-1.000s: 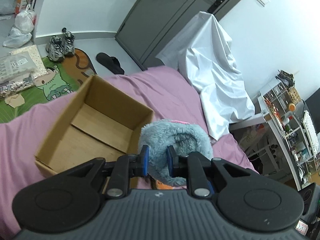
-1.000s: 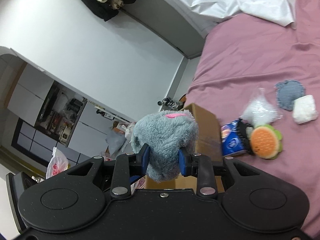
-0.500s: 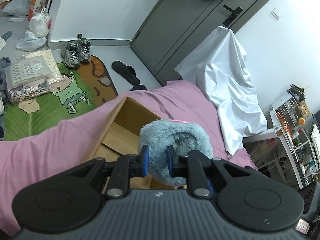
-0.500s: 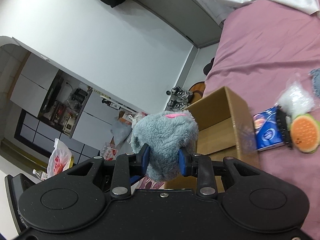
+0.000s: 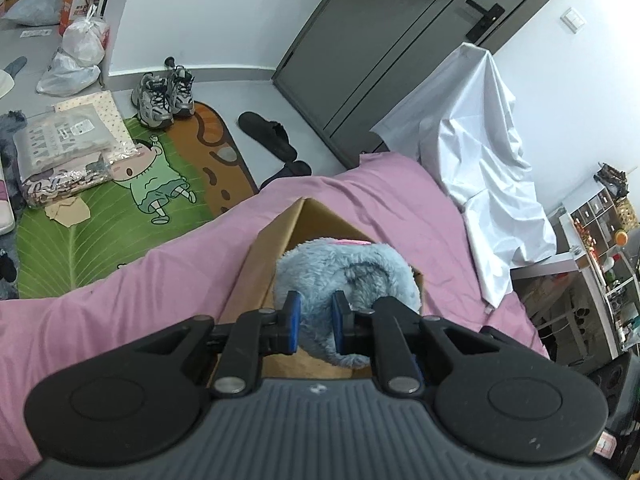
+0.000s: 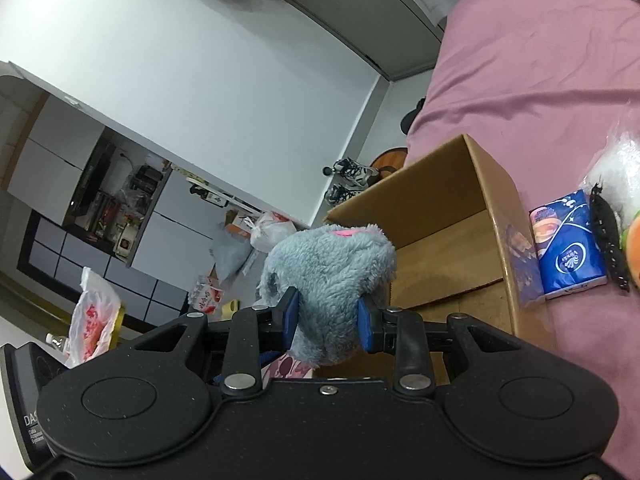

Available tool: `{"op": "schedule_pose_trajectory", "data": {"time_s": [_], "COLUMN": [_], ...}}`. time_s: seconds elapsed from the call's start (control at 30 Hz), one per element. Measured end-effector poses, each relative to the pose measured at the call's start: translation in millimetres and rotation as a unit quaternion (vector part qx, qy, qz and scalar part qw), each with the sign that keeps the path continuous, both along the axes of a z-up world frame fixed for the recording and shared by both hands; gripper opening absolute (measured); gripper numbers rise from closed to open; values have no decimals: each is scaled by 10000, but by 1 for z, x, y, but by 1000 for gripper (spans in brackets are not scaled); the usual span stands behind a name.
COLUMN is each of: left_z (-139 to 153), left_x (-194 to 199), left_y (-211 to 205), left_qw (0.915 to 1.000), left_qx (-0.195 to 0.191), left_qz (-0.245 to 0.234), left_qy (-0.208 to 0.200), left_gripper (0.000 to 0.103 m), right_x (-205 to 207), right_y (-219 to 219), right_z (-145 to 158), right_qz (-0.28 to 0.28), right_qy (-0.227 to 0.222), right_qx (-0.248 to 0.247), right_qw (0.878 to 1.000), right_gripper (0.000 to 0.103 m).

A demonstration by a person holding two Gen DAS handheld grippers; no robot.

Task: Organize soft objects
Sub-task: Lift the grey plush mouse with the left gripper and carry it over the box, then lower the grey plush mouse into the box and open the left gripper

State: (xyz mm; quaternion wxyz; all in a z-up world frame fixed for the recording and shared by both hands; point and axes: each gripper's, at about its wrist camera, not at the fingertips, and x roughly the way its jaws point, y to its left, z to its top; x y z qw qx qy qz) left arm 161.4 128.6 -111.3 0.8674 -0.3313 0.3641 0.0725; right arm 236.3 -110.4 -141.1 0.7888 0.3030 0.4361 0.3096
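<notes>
Both grippers hold one fluffy grey-blue plush toy point(image 5: 348, 276) with a pink spot. My left gripper point(image 5: 315, 326) is shut on one end of it, directly above the open cardboard box point(image 5: 272, 256) on the pink bed. My right gripper point(image 6: 327, 318) is shut on the plush toy's point(image 6: 332, 264) other end, at the near left edge of the box point(image 6: 448, 208). The box floor that shows is bare. The plush hides most of the box in the left wrist view.
Right of the box on the pink bedsheet point(image 6: 540, 60) lie a blue tissue pack point(image 6: 568, 252), a black comb point(image 6: 608, 248), a clear bag point(image 6: 616, 168) and an orange plush point(image 6: 634, 248). A white sheet point(image 5: 480, 152) drapes beyond the bed. Shoes point(image 5: 164, 96) and a cartoon mat point(image 5: 120, 200) lie on the floor.
Both grippers carried the plush toy over to the box. The box now sits right under the toy in the left view and nearer in the right view. Both grips stayed shut.
</notes>
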Motion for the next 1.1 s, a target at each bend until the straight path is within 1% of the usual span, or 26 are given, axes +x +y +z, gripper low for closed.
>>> {"op": "schedule_pose_trajectory", "data": {"time_s": [0.1, 0.27, 0.4, 0.57, 0.67, 0.7, 0.73, 0.8, 0.87, 0.93, 1.1], "left_z": [-6, -10, -12, -13, -17, -18, -19, -20, -20, -20, -18], "left_x": [7, 23, 35, 51, 59, 60, 61, 63, 64, 65, 62], "left_y": [3, 4, 2, -5, -6, -6, -6, -6, -8, -8, -10], "left_qw": [10000, 9998, 9994, 9984, 9976, 9976, 9976, 9975, 9971, 9969, 9960], "left_qx": [9, 46, 172, 343, 444, 426, 405, 415, 459, 462, 529], "left_qz": [-36, -158, -215, -347, -347, -328, -304, -281, -297, -274, -199], "left_qy": [57, 122, 202, 281, 410, 443, 468, 498, 528, 578, 689], "left_gripper": [14, 14, 14, 15, 15, 15, 15, 16, 17, 18, 20], "right_x": [4, 12, 15, 20, 23, 24, 24, 24, 24, 23, 19], "right_y": [4, 2, 5, 5, 4, 4, 3, 1, -1, -3, -6], "right_z": [-3, -10, -15, -23, -25, -25, -24, -24, -21, -18, -9], "right_qz": [-34, -199, -293, -358, -386, -389, -386, -367, -357, -314, -281], "right_qy": [-10, 84, 142, 271, 311, 331, 358, 419, 504, 551, 519], "right_qx": [-50, 1, -45, -149, -147, -137, -100, 6, 91, 157, 267], "right_qw": [10000, 9998, 9995, 9989, 9987, 9986, 9986, 9984, 9980, 9979, 9979], "right_gripper": [30, 30, 31, 36, 36, 35, 37, 44, 47, 54, 62]}}
